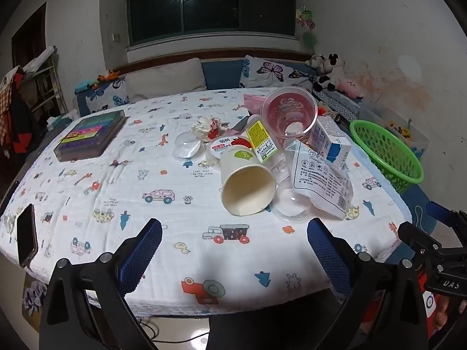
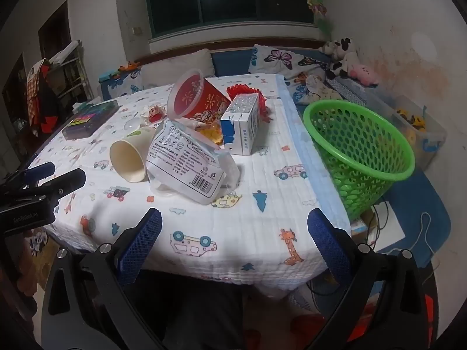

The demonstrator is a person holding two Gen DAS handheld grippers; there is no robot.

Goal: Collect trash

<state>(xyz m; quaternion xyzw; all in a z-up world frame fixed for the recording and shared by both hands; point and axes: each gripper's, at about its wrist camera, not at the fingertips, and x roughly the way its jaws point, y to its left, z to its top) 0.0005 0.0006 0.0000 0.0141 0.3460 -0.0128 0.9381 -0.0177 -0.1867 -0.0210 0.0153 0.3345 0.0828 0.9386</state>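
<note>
The table fills most of both views, covered by a white cloth printed with cars and animals. Off its right edge stands the green basket, tilted, its mouth turned toward the table, with nothing seen inside.

The trash lies in a heap on the right half of the table, near the basket but apart from it. At the back a red cup with a clear rim lies on its side, mouth toward the cameras. Just beside it stands a blue and white carton, upright. In front, a clear printed bag leans over clear plastic lids. To the left of the bag a paper cup lies on its side, open end facing the cameras, touching the bag. Behind the paper cup sit a yellow-labelled packet, a round white lid with a red picture, a clear dome lid and a crumpled wrapper.

On the left of the table a box of coloured items rests well apart from the heap, and a phone lies at the near left edge.

The left tool hangs over the near edge with fingers spread wide and nothing between them. The right tool is likewise released and empty, over the near right corner.
</note>
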